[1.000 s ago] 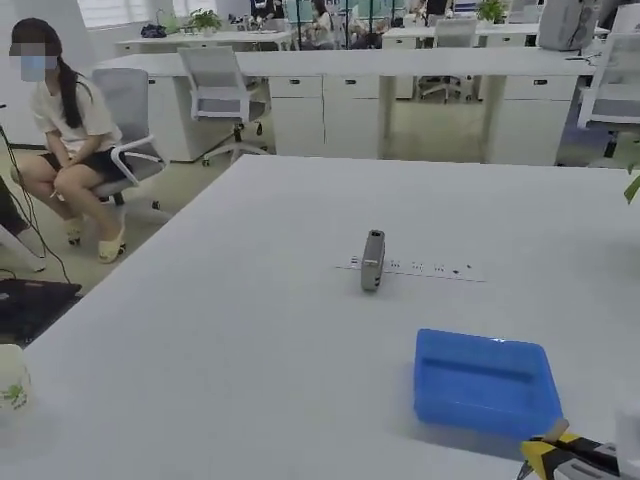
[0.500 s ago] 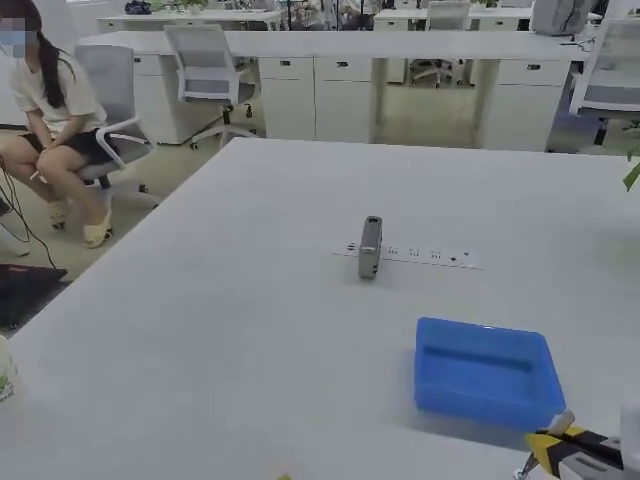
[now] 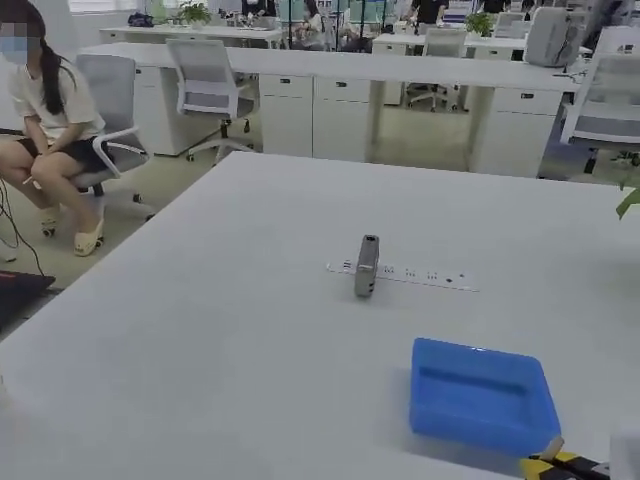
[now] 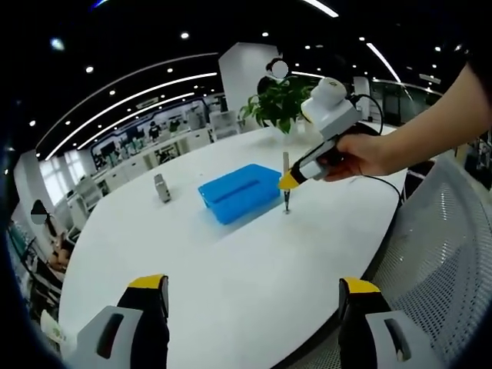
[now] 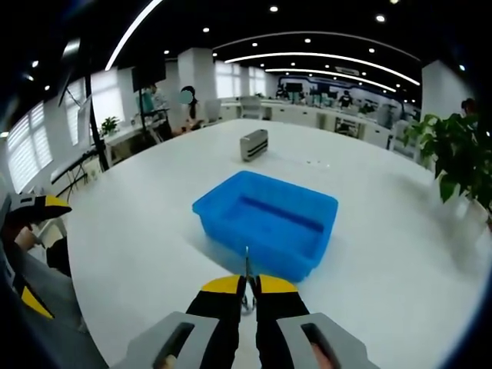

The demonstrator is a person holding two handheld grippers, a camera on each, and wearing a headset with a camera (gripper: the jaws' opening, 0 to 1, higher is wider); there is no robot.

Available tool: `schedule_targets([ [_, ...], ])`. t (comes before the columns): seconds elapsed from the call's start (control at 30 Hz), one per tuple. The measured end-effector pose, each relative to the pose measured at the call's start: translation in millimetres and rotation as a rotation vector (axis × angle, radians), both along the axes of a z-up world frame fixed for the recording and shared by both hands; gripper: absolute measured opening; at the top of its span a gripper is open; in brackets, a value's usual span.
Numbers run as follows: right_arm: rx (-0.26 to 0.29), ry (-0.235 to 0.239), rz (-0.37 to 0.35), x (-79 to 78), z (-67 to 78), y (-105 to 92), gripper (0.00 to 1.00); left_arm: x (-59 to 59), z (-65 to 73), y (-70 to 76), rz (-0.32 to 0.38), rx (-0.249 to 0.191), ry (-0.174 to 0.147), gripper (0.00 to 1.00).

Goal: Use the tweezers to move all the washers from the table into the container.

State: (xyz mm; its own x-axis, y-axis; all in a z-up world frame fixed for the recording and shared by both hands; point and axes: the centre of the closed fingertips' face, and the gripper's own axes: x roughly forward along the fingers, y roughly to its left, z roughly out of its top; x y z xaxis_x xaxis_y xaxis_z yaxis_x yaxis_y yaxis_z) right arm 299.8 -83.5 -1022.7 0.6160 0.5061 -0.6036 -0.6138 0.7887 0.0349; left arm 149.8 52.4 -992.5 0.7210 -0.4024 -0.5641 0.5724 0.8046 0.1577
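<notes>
- Clenched on the tweezers (image 5: pixel 247 269): right gripper (image 5: pixel 247 286), jaws pressed together around the thin steel blades.
- Blades out along the jaws, aimed straight at the near wall of the blue container (image 5: pixel 231 231). From the left gripper view, close to upright, tip down by the table (image 4: pixel 231 261), just beside that wall. Touching or not, cannot tell.
- Released and holding nothing: left gripper (image 4: pixel 250 307), jaws wide apart, back past the table edge beside a mesh chair back (image 4: pixel 442 254), well apart from the work.
- Nothing to make out inside the container. Bare blue floor in the right gripper view.
- Beyond the container, on its far side: a row of small dark specks (image 3: pixel 430 275), running sideways across the table from a grey block (image 3: pixel 367 265). Probably the washers, though too small to tell.
- Likely next: carrying the tweezers past or over the container to that row, the right gripper being far nearer than the left.
- Worth minding: tiny flat parts, so probably a low, slanted tip needed to pinch one.
</notes>
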Motion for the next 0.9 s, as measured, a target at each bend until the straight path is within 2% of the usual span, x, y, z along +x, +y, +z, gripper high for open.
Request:
schedule_targets([
  [0.07,0.005,-0.003,-0.011,-2.2,-0.4,-2.2,0.02,-0.7,-1.0,-2.0,-0.013,0.004,0.002,0.98],
  [0.2,0.009,0.007,-0.026,-3.5,-1.3,-5.7,0.02,-2.7,0.1,-10.9,-0.068,0.019,-0.011,0.99],
  [0.27,0.004,0.014,-0.022,-4.2,-1.0,-5.5,0.02,-3.6,-1.2,-11.8,-0.083,0.03,-0.006,0.99],
  [0.33,-0.002,0.02,-0.019,-3.1,-1.0,-5.1,0.01,-3.4,-0.2,-11.7,-0.106,0.06,-0.027,0.99],
  [0.4,-0.006,0.025,-0.016,-1.7,-1.2,-4.1,0.01,-0.2,0.0,-9.2,-0.09,0.066,-0.036,0.99],
  [0.47,-0.007,0.028,-0.014,-0.5,-1.0,-3.4,0.01,1.4,-4.7,-9.0,-0.073,0.04,-0.015,0.99],
  [0.53,-0.012,0.031,-0.009,0.8,-0.6,-2.9,0.01,1.2,-7.3,-6.2,-0.07,0.065,-0.012,0.99],
  [0.6,-0.012,0.036,-0.005,0.4,0.1,-1.5,0.01,1.7,-5.9,-5.4,-0.069,0.06,-0.022,0.99],
  [0.7,0.005,0.033,-0.002,0.5,4.0,2.6,0.01,3.0,-8.9,-1.1,-0.046,0.054,0.001,0.99],
  [0.8,0.012,0.033,0.006,1.4,5.4,6.0,0.01,4.6,-6.9,1.0,-0.028,0.04,-0.007,0.99],
  [0.9,0.03,0.034,0.012,2.8,8.7,9.4,0.01,5.4,-7.7,2.8,-0.026,0.063,-0.017,0.98],
])
